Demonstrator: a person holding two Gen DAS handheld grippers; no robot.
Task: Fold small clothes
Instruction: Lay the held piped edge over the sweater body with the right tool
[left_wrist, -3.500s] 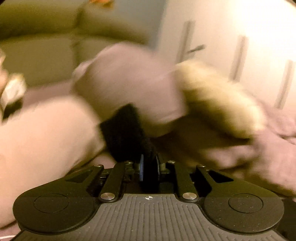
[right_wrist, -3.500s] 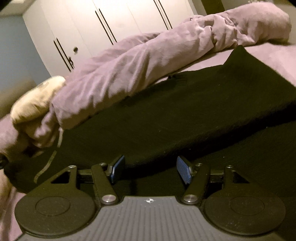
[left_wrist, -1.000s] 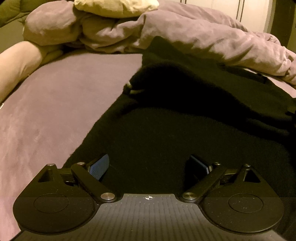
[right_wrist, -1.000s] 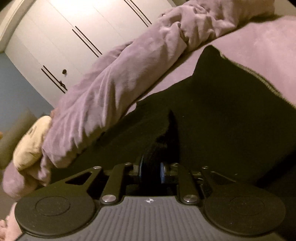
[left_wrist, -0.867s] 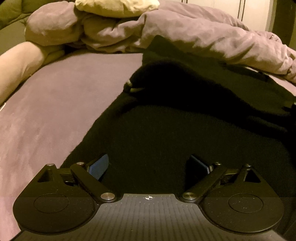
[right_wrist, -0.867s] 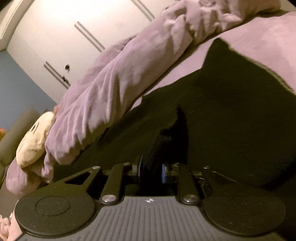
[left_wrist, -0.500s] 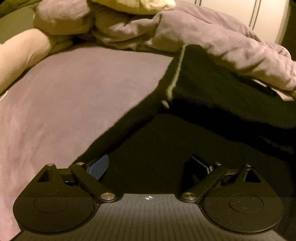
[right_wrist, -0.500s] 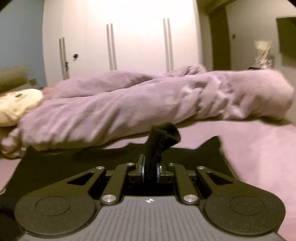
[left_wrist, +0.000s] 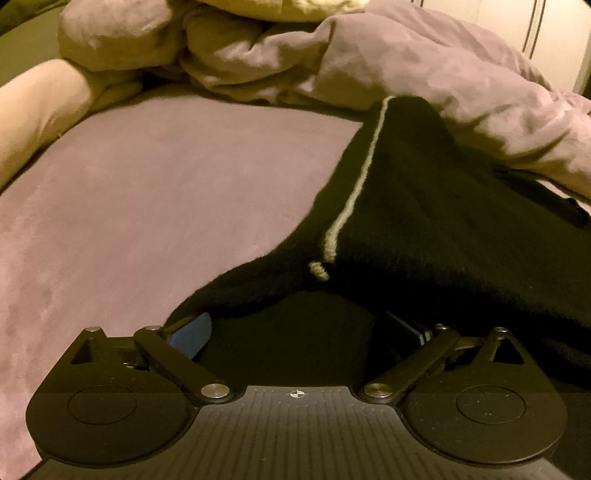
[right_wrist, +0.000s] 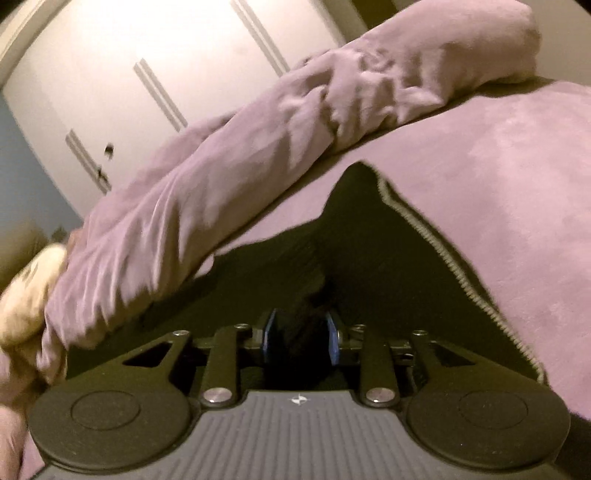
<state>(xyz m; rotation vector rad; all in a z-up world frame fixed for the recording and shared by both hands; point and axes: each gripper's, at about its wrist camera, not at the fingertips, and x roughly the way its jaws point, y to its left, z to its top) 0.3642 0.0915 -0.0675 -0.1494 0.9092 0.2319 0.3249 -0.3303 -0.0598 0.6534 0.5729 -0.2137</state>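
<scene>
Black knitwear (left_wrist: 424, 206) is lying across the purple bed (left_wrist: 147, 192), one layer doubled over. Right tool (right_wrist: 299, 334) is pinching a bunch of it, probably to carry the fold; left tool (left_wrist: 295, 328) is resting spread, seemingly steadying.

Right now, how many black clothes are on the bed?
1. The black garment lies spread on the purple bed, beside the bunched blanket. More may hide under it.

both wrist views low over bed (left_wrist: 147, 184), close; share black garment (left_wrist: 443, 221), duvet (right_wrist: 221, 184).
</scene>
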